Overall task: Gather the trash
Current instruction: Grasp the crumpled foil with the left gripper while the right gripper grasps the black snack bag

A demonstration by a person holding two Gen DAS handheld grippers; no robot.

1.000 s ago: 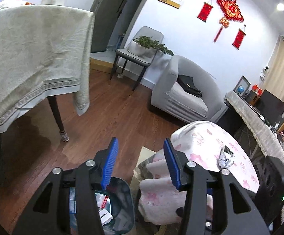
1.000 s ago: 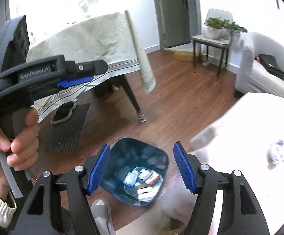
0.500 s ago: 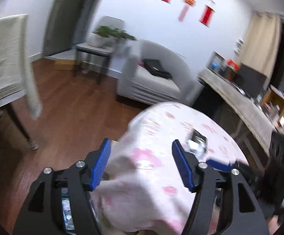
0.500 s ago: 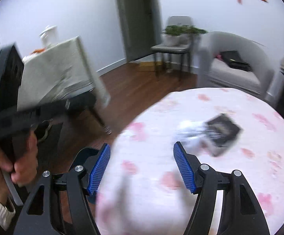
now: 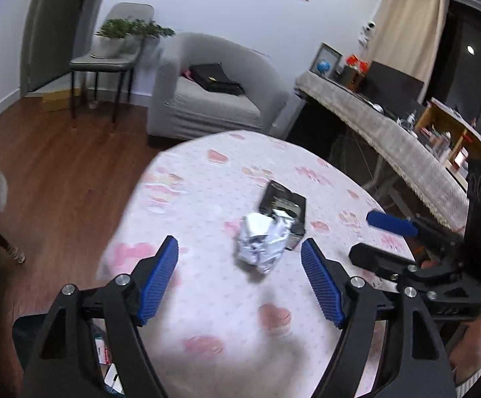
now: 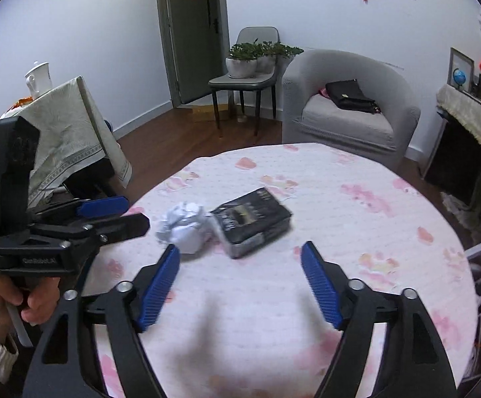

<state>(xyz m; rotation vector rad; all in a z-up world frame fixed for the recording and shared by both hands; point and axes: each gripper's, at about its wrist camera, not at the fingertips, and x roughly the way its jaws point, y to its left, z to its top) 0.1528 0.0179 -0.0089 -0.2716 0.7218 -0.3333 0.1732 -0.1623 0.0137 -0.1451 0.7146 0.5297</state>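
A crumpled white paper ball (image 5: 262, 242) (image 6: 184, 225) and a black packet (image 5: 283, 207) (image 6: 252, 222) lie side by side on the round table with a pink floral cloth (image 5: 207, 298) (image 6: 356, 232). My left gripper (image 5: 240, 262) hovers just short of the ball, its jaws opening, nothing between them. My right gripper (image 6: 240, 265) hangs in front of the packet, jaws also opening and empty. Each gripper shows at the edge of the other's view, the right one (image 5: 389, 225) and the left one (image 6: 101, 207). A dark bin (image 5: 104, 364) with trash in it peeks out at the lower left, below the table.
A grey armchair (image 6: 346, 106) with a black bag stands behind the table. A chair with potted plants (image 6: 250, 63) is by the door. A cloth-covered table (image 6: 64, 132) stands left, and a long sideboard (image 5: 389, 139) runs along the right. Wooden floor lies between.
Both grippers swung from the bin on the floor over to the round table and opened wider. The paper ball and black packet now lie right ahead of them.
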